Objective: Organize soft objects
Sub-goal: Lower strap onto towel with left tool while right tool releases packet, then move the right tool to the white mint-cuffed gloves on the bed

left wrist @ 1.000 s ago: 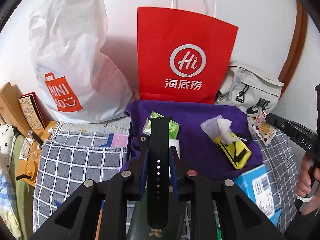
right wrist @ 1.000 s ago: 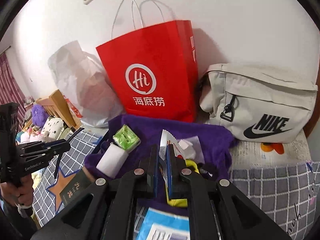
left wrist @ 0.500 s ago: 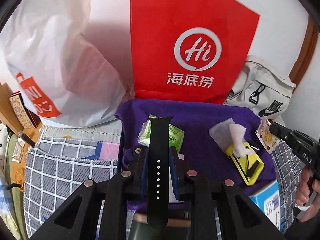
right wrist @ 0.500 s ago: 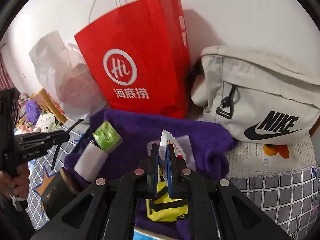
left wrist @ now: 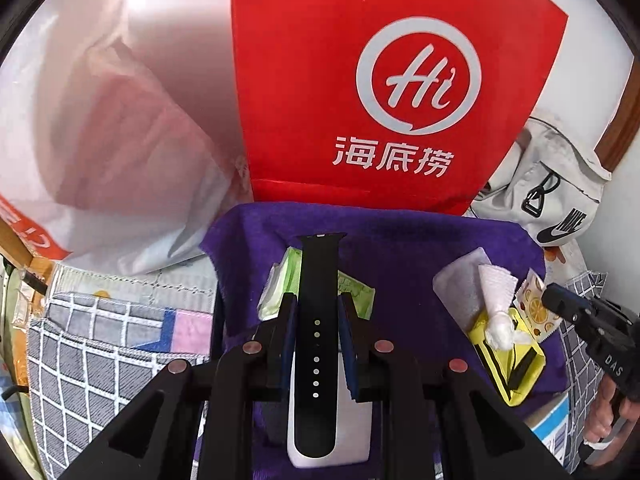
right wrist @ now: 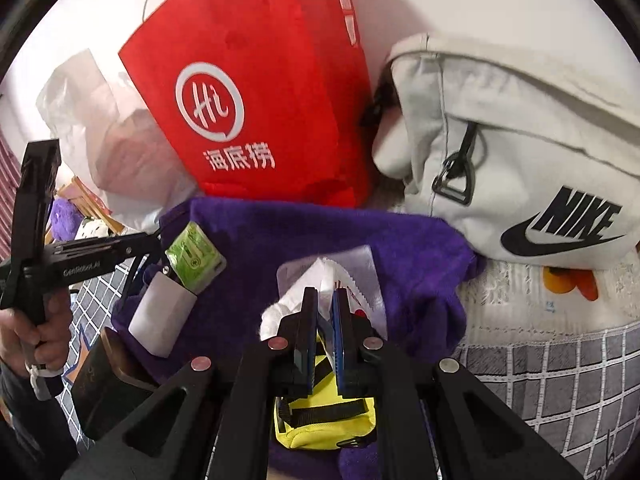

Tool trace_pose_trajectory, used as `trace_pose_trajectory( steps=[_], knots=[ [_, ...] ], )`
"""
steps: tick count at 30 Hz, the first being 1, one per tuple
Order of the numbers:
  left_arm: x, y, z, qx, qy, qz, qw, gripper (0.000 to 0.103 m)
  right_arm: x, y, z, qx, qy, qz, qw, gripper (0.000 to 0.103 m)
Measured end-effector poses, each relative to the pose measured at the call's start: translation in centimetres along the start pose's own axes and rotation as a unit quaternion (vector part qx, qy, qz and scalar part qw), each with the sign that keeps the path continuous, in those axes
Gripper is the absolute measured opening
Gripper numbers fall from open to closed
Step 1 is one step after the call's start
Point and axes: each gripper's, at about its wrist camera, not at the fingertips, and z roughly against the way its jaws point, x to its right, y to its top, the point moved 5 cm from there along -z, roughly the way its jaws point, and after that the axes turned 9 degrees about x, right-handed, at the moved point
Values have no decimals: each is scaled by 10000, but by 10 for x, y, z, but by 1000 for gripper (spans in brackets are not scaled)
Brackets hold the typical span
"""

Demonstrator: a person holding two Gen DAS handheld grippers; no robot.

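Two claws, each clamped on one thing.

Our left gripper pinches one black strap; our right gripper pinches one sachet, both above the purple towel. Behind we count three bags: red, white plastic, grey.

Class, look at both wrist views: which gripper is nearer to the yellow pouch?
Right. The right gripper sits directly above the yellow pouch, pinching a packet; the left gripper, holding the black watch strap, is off to the pouch's left.
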Motion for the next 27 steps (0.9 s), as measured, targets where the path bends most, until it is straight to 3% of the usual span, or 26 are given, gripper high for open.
trace_pose_trajectory(
  steps=[11,13,16,19,24,27],
  knots=[
    [-3,-5,-15,-170,-8,77,9998,22,-10,-6,-11,-225,219,-34,9995,13],
    [-6,-6,-12,-148,40,102,9998,22,-12,-6,-11,-243,257,-38,9994,28],
    [-11,-9,-1,-155,23,166,9997,33,-20,-5,-4,-127,211,57,9997,54],
    [-17,-12,20,-4,88,197,9998,38,-24,-2,7,17,185,54,9998,57],
    [-26,-22,61,173,125,205,9996,39,-38,-4,37,28,216,-7,9998,59],
    [-27,-32,86,320,131,195,9992,39,-49,-11,61,151,149,156,9997,70]
  ],
)
